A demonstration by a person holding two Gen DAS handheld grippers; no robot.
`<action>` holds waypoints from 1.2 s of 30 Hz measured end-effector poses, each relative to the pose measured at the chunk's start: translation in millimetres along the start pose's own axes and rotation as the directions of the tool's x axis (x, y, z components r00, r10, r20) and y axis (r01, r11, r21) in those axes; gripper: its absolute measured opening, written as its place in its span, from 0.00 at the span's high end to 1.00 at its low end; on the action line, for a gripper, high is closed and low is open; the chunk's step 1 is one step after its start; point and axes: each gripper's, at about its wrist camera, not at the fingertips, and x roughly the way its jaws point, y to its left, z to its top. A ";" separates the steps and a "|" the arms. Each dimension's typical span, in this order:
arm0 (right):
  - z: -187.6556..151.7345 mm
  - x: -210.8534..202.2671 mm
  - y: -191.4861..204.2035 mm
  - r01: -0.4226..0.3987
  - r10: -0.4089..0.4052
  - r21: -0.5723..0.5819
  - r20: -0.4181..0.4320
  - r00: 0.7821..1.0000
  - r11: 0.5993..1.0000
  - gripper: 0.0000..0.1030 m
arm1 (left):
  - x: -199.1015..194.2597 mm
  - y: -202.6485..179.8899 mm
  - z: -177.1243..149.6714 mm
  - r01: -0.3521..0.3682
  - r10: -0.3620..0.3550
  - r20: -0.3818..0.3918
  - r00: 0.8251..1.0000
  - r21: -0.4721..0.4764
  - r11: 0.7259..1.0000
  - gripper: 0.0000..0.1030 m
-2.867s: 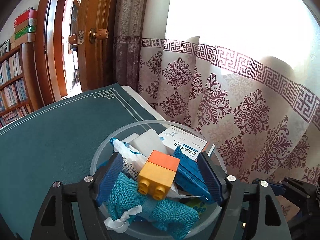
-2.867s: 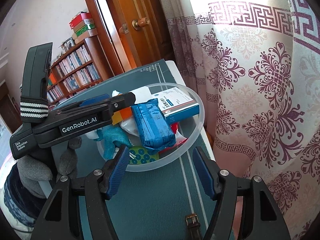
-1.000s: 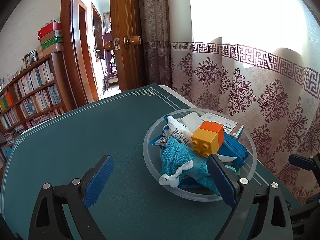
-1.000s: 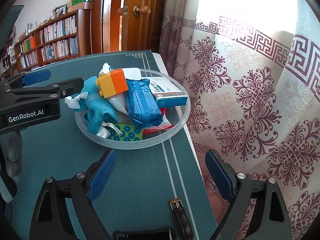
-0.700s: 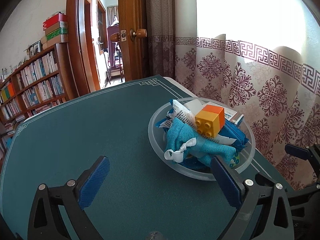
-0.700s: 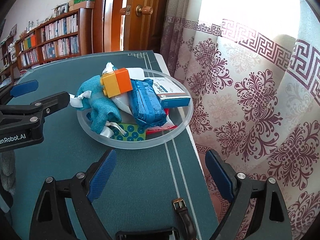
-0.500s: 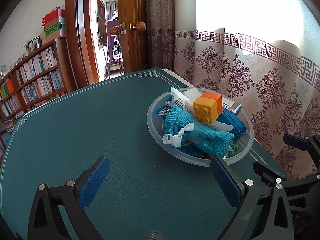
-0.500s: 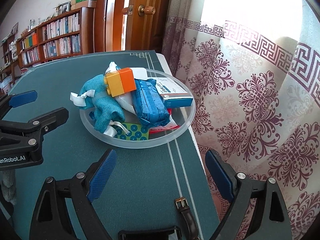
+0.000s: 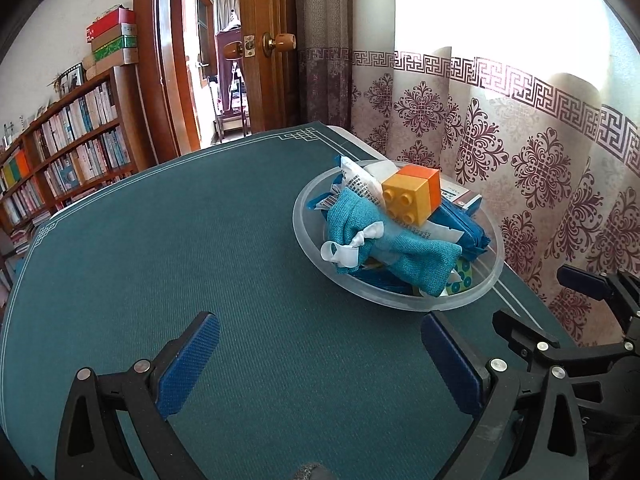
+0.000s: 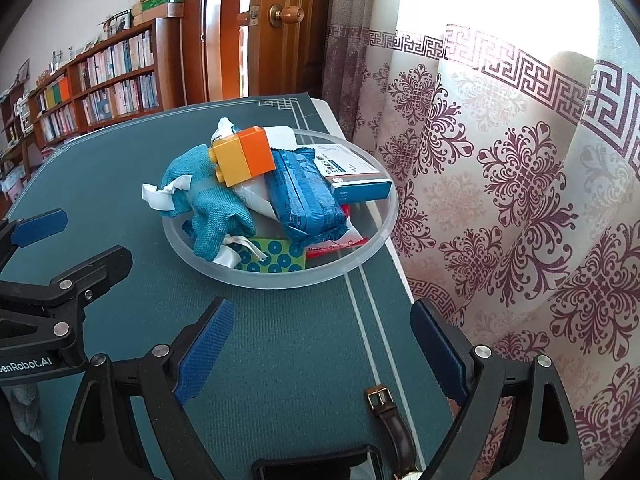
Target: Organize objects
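Observation:
A clear plastic bowl (image 9: 310, 240) (image 10: 280, 278) sits on the teal table mat near the curtain side. Heaped in it are a yellow and orange toy block (image 9: 412, 196) (image 10: 244, 156) on top, a teal cloth pouch (image 9: 394, 250) (image 10: 208, 196), a blue packet (image 10: 304, 200), a medicine box (image 10: 352, 176) and a green dotted card (image 10: 276, 258). My left gripper (image 9: 318, 332) (image 10: 80, 240) is open and empty, short of the bowl and to its left. On the near side of the bowl my right gripper (image 10: 320, 312) (image 9: 540, 300) is also open and empty.
A brown-strapped watch (image 10: 394, 420) and a dark flat device (image 10: 320, 466) lie on the mat under my right gripper. The table's right edge runs along the patterned curtain (image 10: 500, 160). Bare mat (image 9: 180, 240) stretches left toward the bookshelf (image 9: 72, 148) and a wooden door (image 9: 268, 60).
My left gripper let go of the block on the pile, opened wider and drew back from the bowl. The right gripper has stayed where it was.

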 end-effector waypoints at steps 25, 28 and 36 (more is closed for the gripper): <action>8.1 16.1 -0.7 0.031 -0.031 0.007 -0.010 0.999 0.999 0.12 | 9.9 4.7 5.4 -0.019 0.020 -0.011 1.000 0.017 1.000 0.00; 7.7 16.6 0.3 0.029 -0.029 0.004 -0.012 1.000 1.000 0.12 | 8.7 4.1 5.9 -0.015 0.015 -0.008 1.000 0.022 1.000 0.00; 7.3 16.9 -0.6 0.039 -0.038 0.008 -0.013 0.999 0.999 0.11 | 7.4 0.7 7.6 -0.007 0.008 -0.003 1.000 0.032 0.999 0.00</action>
